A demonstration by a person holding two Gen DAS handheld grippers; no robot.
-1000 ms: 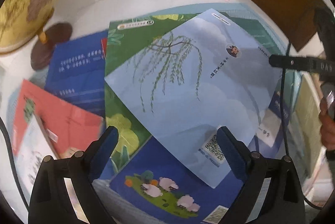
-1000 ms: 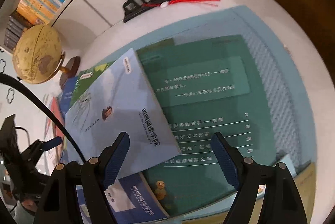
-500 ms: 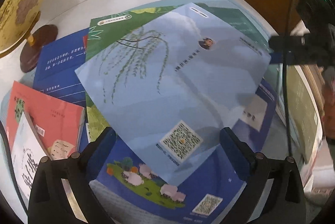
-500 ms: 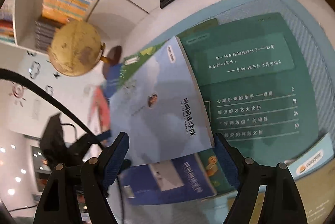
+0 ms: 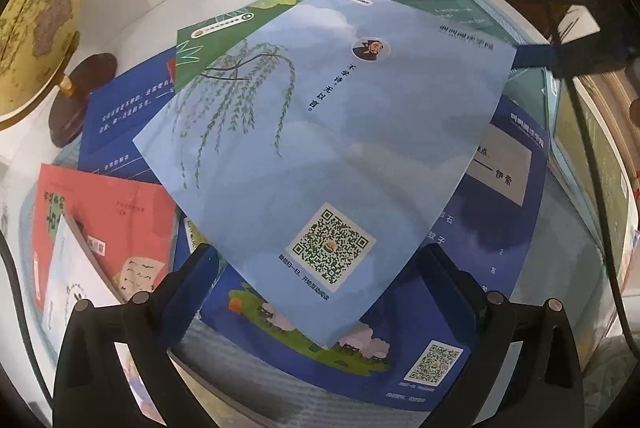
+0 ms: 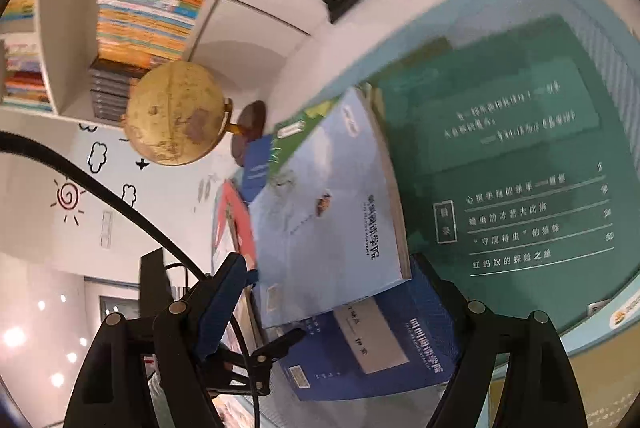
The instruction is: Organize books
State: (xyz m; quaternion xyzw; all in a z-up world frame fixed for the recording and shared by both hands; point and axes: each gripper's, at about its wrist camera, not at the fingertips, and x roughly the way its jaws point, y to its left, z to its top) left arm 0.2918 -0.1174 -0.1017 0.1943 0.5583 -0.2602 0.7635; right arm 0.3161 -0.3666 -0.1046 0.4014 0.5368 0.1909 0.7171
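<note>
Overhead, my left gripper (image 5: 316, 292) and right gripper (image 6: 332, 288) gape empty above the pale blue book (image 5: 320, 132), topmost on scattered books covering the white table (image 5: 132, 16); globe (image 6: 176, 112) and bookshelf (image 6: 144, 24) upper left.

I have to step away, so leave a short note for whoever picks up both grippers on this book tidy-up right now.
Left gripper: open, empty, pointing down over the pile.
Right gripper: open, empty, fingers either side of the light blue book's near corner, not pressing it.
Books: light blue willow book lies skewed on top; dark blue sheep book, green book and red book are fanned out beneath; dark green book lies alongside.
Done: nothing squared yet.
Left: gather and align all of them.
</note>
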